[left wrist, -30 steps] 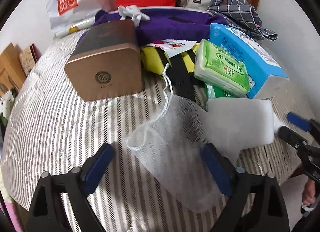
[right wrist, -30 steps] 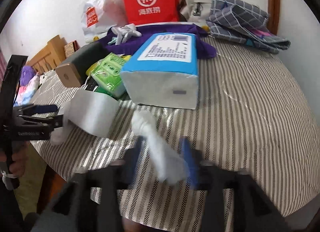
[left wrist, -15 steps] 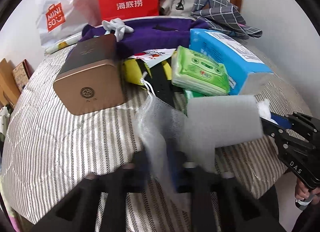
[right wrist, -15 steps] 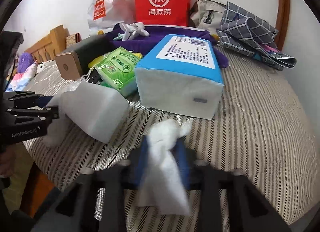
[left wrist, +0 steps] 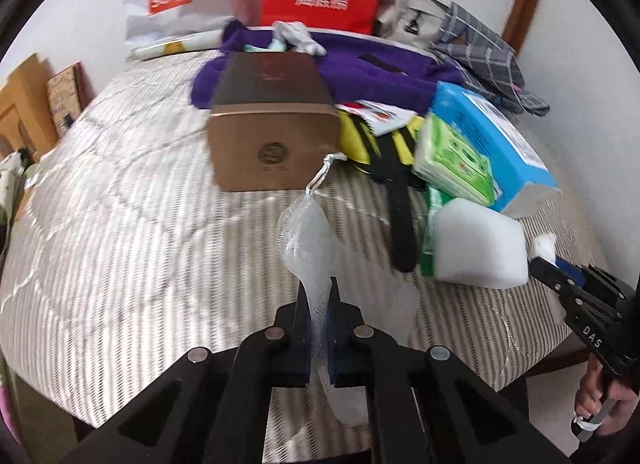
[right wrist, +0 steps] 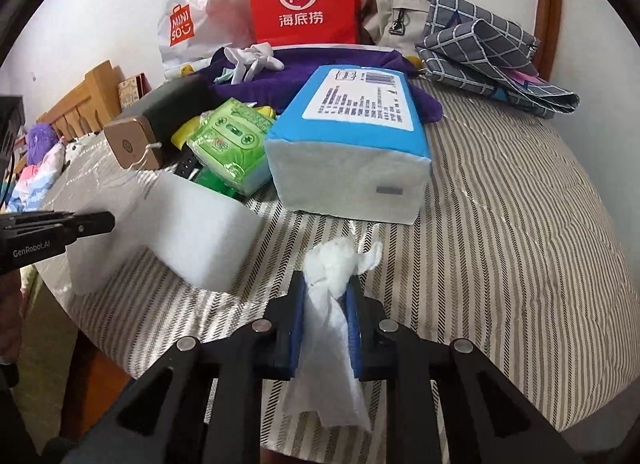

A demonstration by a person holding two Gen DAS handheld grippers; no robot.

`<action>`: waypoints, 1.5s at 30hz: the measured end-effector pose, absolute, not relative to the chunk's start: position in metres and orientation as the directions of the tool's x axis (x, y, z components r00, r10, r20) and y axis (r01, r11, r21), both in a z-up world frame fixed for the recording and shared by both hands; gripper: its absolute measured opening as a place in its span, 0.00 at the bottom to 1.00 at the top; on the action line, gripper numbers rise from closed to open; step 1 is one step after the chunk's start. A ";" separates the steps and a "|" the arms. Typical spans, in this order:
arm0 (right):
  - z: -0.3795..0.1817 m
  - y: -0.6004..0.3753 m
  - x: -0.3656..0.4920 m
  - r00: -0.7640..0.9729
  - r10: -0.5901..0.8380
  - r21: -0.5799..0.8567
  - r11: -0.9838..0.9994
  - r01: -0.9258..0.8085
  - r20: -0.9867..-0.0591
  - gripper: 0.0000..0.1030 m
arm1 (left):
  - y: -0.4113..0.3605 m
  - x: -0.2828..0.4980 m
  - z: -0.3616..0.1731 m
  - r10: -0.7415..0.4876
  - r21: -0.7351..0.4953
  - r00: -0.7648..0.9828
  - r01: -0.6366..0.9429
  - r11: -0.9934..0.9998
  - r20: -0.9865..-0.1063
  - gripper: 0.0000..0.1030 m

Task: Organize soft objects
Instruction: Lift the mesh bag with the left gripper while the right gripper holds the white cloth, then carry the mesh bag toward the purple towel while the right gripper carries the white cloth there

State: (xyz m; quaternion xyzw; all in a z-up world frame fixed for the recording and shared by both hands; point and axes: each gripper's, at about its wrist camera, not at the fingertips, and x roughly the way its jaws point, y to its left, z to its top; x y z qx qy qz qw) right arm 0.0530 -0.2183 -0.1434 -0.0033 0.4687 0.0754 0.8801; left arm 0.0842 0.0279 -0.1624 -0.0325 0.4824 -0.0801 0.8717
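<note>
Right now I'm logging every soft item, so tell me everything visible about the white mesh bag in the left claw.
The mesh bag is a sheer white net pouch, limp and crumpled, with a white drawstring knotted at its far end. The left claw is shut on its middle, bunching it upright; its tail hangs below the pads. The drawstring reaches the gold box. It is blurred here.

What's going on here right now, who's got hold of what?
A person is sorting soft items on a striped bed. The left claw is shut on a translucent white mesh drawstring pouch. The right claw is clamped on a crumpled white tissue. A white foam block and a blue tissue pack lie nearby.
</note>
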 end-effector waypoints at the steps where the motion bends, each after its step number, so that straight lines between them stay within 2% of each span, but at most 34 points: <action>1: -0.141 -0.219 0.052 0.549 0.130 0.070 0.989 -0.129 -0.826 0.18 | 0.030 0.084 -0.162 -0.174 -0.140 0.523 0.104 0.985 -0.834 0.06; 10: -0.121 -0.223 0.051 0.555 0.122 0.086 0.992 -0.090 -0.823 0.18 | 0.049 0.075 -0.135 -0.201 -0.188 0.566 0.083 0.979 -0.799 0.06; 26: -0.063 -0.228 0.044 0.623 0.109 0.097 0.994 -0.052 -0.774 0.18 | 0.059 0.067 -0.083 -0.228 -0.201 0.636 0.116 0.973 -0.738 0.06; 45: -0.016 -0.214 0.057 0.673 0.137 0.093 0.991 -0.101 -0.727 0.18 | 0.060 0.086 -0.046 -0.234 -0.218 0.664 0.109 0.970 -0.710 0.06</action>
